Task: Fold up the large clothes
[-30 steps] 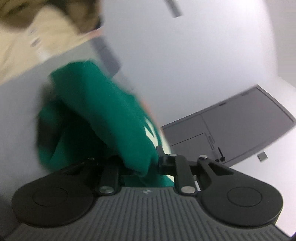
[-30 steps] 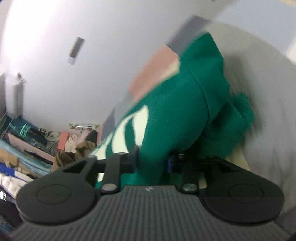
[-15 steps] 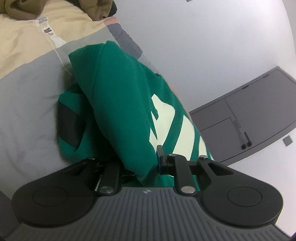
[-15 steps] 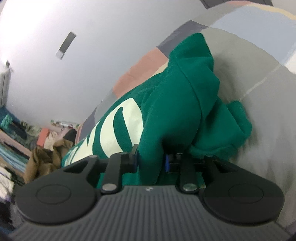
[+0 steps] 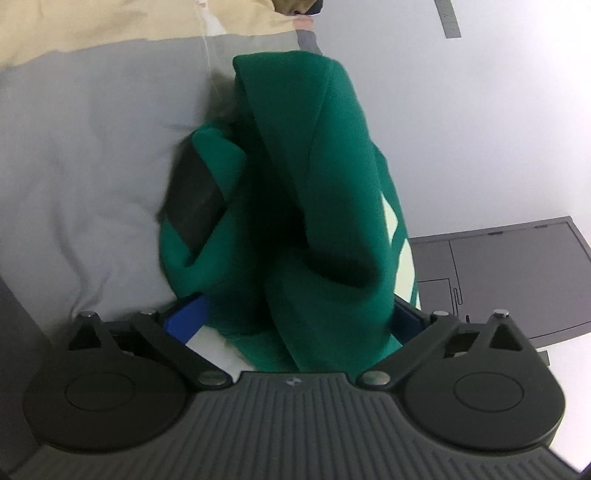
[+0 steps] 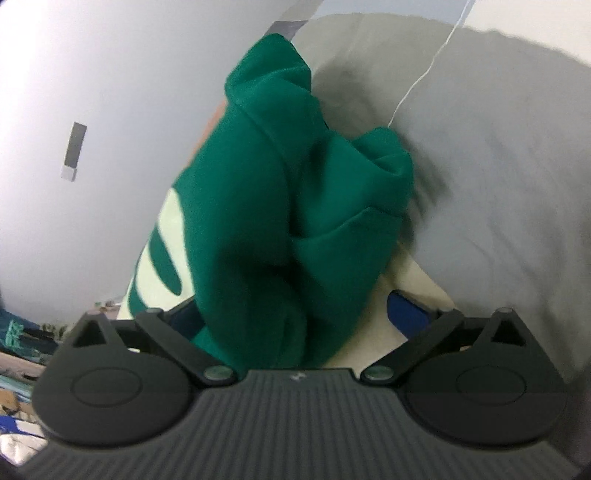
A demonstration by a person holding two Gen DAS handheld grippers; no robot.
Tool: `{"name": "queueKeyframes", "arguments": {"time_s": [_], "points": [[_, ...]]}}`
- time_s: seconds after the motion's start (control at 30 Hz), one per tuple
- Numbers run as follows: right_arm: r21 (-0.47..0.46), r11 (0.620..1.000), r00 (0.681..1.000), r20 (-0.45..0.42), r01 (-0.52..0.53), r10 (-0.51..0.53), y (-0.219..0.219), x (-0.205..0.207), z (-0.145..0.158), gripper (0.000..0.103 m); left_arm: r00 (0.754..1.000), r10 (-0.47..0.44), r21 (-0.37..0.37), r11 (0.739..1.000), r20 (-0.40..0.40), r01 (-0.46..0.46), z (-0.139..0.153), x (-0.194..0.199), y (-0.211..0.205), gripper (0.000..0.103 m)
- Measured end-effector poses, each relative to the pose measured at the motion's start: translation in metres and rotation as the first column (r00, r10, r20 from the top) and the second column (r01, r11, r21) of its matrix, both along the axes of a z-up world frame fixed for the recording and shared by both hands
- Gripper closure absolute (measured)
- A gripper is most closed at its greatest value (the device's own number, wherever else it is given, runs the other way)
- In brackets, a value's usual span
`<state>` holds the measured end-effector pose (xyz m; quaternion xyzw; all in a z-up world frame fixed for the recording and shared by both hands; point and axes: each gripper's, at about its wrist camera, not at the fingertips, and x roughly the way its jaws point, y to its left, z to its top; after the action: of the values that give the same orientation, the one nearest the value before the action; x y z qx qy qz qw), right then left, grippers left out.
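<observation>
A green sweatshirt [image 5: 317, 192] with pale lettering and a dark cuff is bunched on the grey bed cover [image 5: 92, 147]. In the left wrist view my left gripper [image 5: 295, 317] is open, its blue pads [image 5: 186, 314] spread wide, with the green cloth lying loose between the jaws. In the right wrist view the same sweatshirt [image 6: 280, 206] drapes between the spread jaws of my right gripper [image 6: 295, 314], which is also open; its right pad [image 6: 406, 310] stands apart from the cloth.
A beige panel of the cover [image 5: 110, 22] lies at the top left. A grey cabinet [image 5: 509, 273] stands to the right against a white wall [image 5: 480, 110]. Piled clothes [image 6: 18, 332] show at the far left in the right wrist view.
Both grippers were shut on the green sweatshirt and are now open. The sweatshirt has come down onto the grey cover and sits bunched.
</observation>
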<state>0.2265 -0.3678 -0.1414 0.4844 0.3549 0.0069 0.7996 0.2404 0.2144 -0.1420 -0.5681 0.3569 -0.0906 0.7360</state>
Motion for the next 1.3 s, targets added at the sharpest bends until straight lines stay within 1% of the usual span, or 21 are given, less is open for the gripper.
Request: {"name": "queueKeyframes", "arguments": {"time_s": [0.1,0.17,0.3,0.37,0.4,0.47,0.53,0.57,0.67,0.73,0.77,0.83,0.9,0.97,1.03,1.1,1.17,1.2,1.23,1.27,1.3], "points": [[-0.004,1.000,0.999,0.049,0.010,-0.010,0.001,0.010,-0.004,0.000,1.000,0.004,0.008,1.000,0.002,-0.004,-0.002,0.003,-0.002,0.000],[-0.002,1.000,0.995,0.102,0.017,-0.017,0.000,0.017,-0.003,0.000,1.000,0.014,-0.007,1.000,0.004,-0.014,-0.005,0.004,-0.001,0.000],[0.091,0.994,0.981,0.181,0.061,-0.077,-0.007,0.029,-0.008,0.000,1.000,0.024,-0.036,0.999,0.005,-0.024,-0.006,-0.001,0.004,0.000],[0.134,0.989,0.966,0.243,0.055,-0.087,-0.009,0.032,-0.006,0.000,1.000,0.024,-0.057,0.998,-0.011,-0.025,-0.006,-0.003,0.007,0.000],[0.138,0.990,0.959,0.271,0.042,-0.078,-0.008,0.034,-0.002,0.000,0.999,0.022,-0.065,0.998,-0.024,-0.024,-0.005,-0.005,0.007,0.000],[0.116,0.993,0.953,0.299,0.014,-0.048,-0.004,0.039,0.005,0.000,0.998,0.009,-0.087,0.996,-0.057,-0.014,-0.005,-0.011,0.009,0.000],[0.111,0.994,0.949,0.312,0.002,-0.037,-0.004,0.039,0.009,0.000,0.994,-0.015,-0.117,0.993,-0.108,0.002,-0.008,-0.014,0.006,0.000],[0.116,0.993,0.948,0.315,0.003,-0.040,-0.004,0.039,0.009,0.000,0.993,-0.017,-0.126,0.992,-0.120,0.002,-0.010,-0.016,0.004,0.000],[0.109,0.994,0.950,0.308,0.015,-0.048,-0.005,0.039,0.011,0.000,0.992,0.000,-0.112,0.994,-0.123,-0.014,-0.015,-0.014,0.002,0.000],[0.073,0.997,0.951,0.306,0.015,-0.036,-0.002,0.040,0.010,0.000,0.992,0.026,-0.131,0.990,-0.126,-0.043,-0.019,-0.011,0.003,0.000],[0.051,0.999,0.953,0.302,0.015,-0.030,-0.001,0.041,0.010,0.000,0.992,0.044,-0.141,0.988,-0.119,-0.061,-0.019,-0.009,0.005,0.000],[0.020,1.000,0.959,0.282,0.016,-0.021,0.001,0.044,0.006,0.000,0.993,0.089,-0.146,0.984,-0.071,-0.099,-0.017,-0.008,0.010,0.000],[0.020,1.000,0.964,0.264,0.019,-0.023,0.001,0.042,-0.001,0.000,0.991,0.133,-0.135,0.982,-0.025,-0.135,-0.014,-0.009,0.017,0.000],[0.032,0.999,0.967,0.252,0.023,-0.030,0.000,0.040,-0.006,0.000,0.984,0.177,-0.144,0.974,-0.003,-0.176,-0.016,-0.008,0.025,0.000],[0.036,0.999,0.967,0.253,0.020,-0.028,0.000,0.042,-0.008,0.000,0.982,0.187,-0.163,0.969,-0.008,-0.185,-0.020,-0.002,0.030,0.000],[0.032,0.999,0.964,0.264,0.022,-0.030,0.001,0.045,-0.008,0.000,0.982,0.189,-0.145,0.971,-0.006,-0.188,-0.020,0.004,0.030,0.000],[0.029,0.999,0.961,0.274,0.029,-0.036,0.002,0.050,-0.009,0.000,0.981,0.193,-0.119,0.975,0.021,-0.189,-0.017,0.008,0.026,0.001],[0.021,0.999,0.961,0.274,0.032,-0.037,0.004,0.053,-0.010,0.000,0.983,0.182,-0.087,0.980,0.032,-0.178,-0.013,0.014,0.018,0.004],[0.017,0.999,0.960,0.278,0.033,-0.036,0.004,0.056,-0.010,0.000,0.986,0.161,-0.033,0.987,0.031,-0.160,-0.009,0.018,0.015,0.015],[0.014,0.999,0.958,0.285,0.031,-0.034,0.005,0.058,-0.009,0.002,0.989,0.142,0.007,0.990,0.029,-0.142,-0.004,0.020,0.013,0.020],[0.007,1.000,0.955,0.297,0.023,-0.024,0.006,0.060,-0.006,0.007,0.991,0.130,0.028,0.991,0.045,-0.131,-0.005,0.019,0.014,0.032]]}}
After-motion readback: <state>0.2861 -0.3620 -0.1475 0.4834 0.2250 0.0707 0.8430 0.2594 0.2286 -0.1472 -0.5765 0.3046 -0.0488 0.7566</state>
